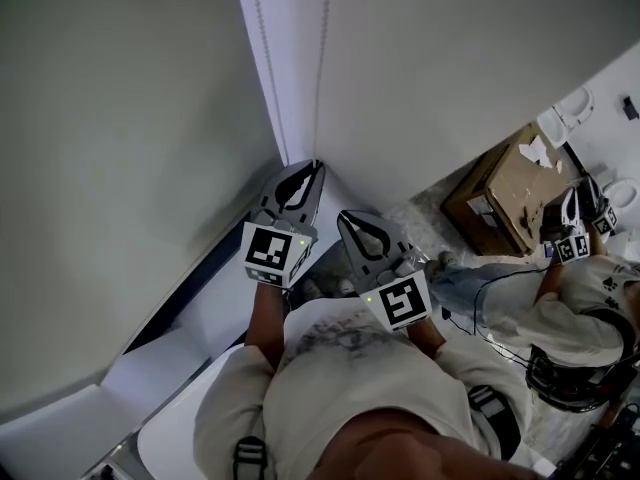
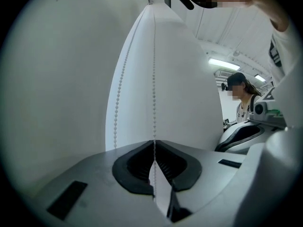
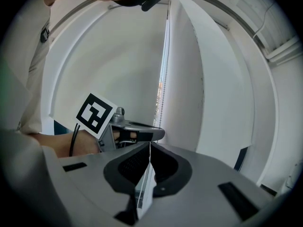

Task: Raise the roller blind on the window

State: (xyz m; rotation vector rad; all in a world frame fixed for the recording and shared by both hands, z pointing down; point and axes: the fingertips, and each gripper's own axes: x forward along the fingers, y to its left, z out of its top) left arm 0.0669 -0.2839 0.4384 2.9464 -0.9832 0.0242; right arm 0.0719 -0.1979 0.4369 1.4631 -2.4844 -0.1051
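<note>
The left gripper (image 2: pixel 154 144) is squeezed shut on one strand of the thin white bead chain (image 2: pixel 154 79). The chain hangs in the corner, just beside the big pale grey roller blind (image 1: pixel 120 118), which looks all the way down. The right gripper (image 3: pixel 150 145) sits near, jaws together; I cannot tell if it pinches the chain. I think a pull is starting. Next, the left gripper must pull straight down and hold tight.
</note>
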